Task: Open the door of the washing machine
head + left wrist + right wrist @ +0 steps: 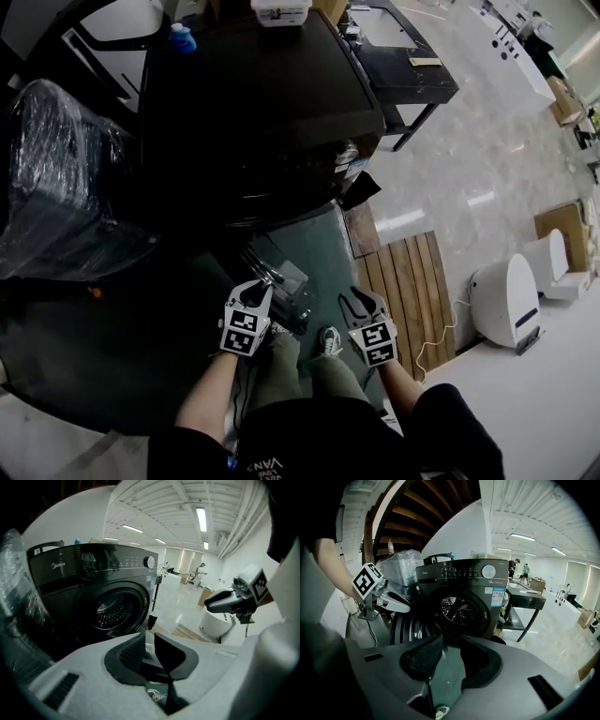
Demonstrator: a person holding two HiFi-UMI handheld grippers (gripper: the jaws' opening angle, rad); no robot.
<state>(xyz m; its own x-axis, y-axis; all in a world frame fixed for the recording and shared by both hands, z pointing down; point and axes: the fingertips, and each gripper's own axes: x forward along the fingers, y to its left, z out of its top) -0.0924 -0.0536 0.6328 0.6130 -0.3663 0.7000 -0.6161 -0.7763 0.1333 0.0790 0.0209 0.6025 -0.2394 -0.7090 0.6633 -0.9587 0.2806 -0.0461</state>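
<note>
The dark front-loading washing machine (253,103) stands ahead of me, with its round door (401,627) swung out to the left. The perforated drum (457,609) shows bare in the opening and also appears in the left gripper view (112,611). From above, the door (286,286) juts toward me between both grippers. My left gripper (253,292) hangs just left of the door; its jaws (149,644) stand a narrow slit apart with nothing between them. My right gripper (361,302) hovers to the door's right, its jaws (450,648) open and empty. Neither gripper touches the machine.
A plastic-wrapped bulky object (56,178) sits left of the machine. A black table (403,66) stands at the right rear. A wooden slat pallet (408,291) and a white appliance (506,300) lie on the floor to the right. My shoes (328,339) are below the door.
</note>
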